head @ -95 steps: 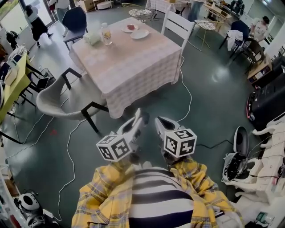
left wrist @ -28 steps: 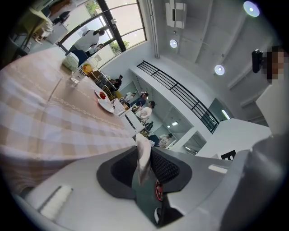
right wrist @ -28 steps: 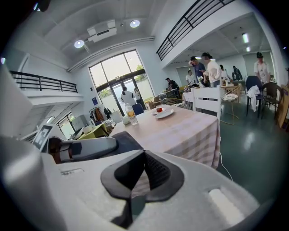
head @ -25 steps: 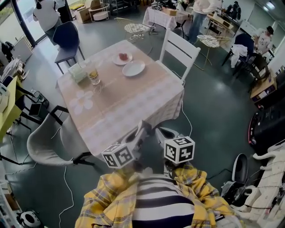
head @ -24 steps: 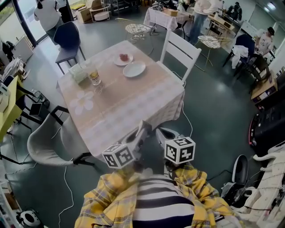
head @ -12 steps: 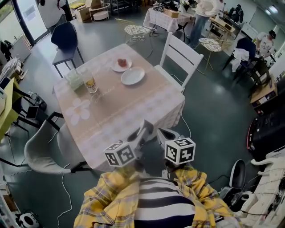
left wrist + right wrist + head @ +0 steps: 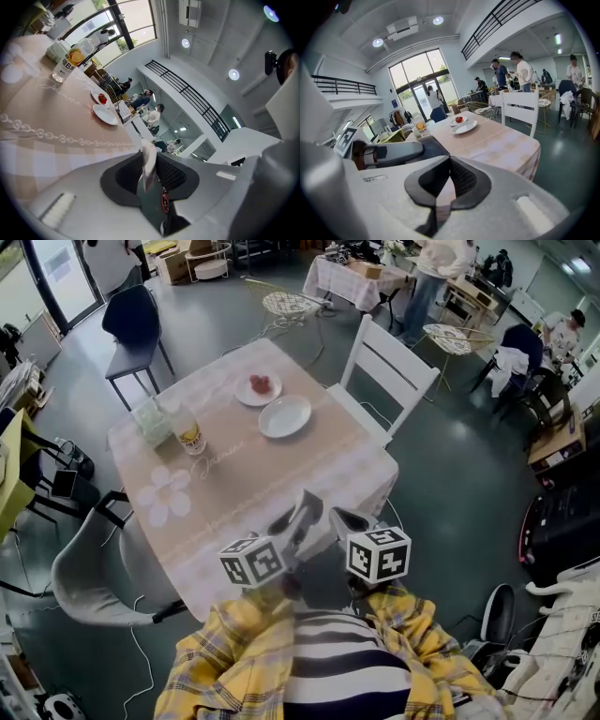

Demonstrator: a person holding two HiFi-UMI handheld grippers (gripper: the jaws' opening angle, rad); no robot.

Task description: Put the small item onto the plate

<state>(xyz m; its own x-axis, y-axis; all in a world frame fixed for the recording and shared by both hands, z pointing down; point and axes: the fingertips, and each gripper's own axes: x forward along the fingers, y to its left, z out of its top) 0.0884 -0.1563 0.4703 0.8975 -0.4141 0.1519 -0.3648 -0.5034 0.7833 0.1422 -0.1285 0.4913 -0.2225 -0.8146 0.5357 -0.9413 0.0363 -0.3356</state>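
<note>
A small red item [image 7: 260, 383] lies on a little white plate [image 7: 246, 395] at the far side of the cloth-covered table [image 7: 309, 460]. Beside it sits a larger, bare white plate [image 7: 284, 415]. Both grippers hover close together over the table's near edge, far from the plates. My left gripper [image 7: 302, 510] is open with nothing between its fingers. My right gripper [image 7: 341, 518] is empty, its tips meeting. The right gripper view shows the red item [image 7: 459, 119] and the bare plate [image 7: 465, 127] far ahead; the left gripper view shows that plate [image 7: 105, 115] too.
A drink bottle [image 7: 190, 436] and a tissue box [image 7: 150, 415] stand at the table's left. A white chair [image 7: 389, 371] is at the far right side, and a grey chair [image 7: 94, 573] at the near left. People move in the background.
The table has drawn nearer and lower in the head view. Both grippers, held together as before, now reach over its near edge.
</note>
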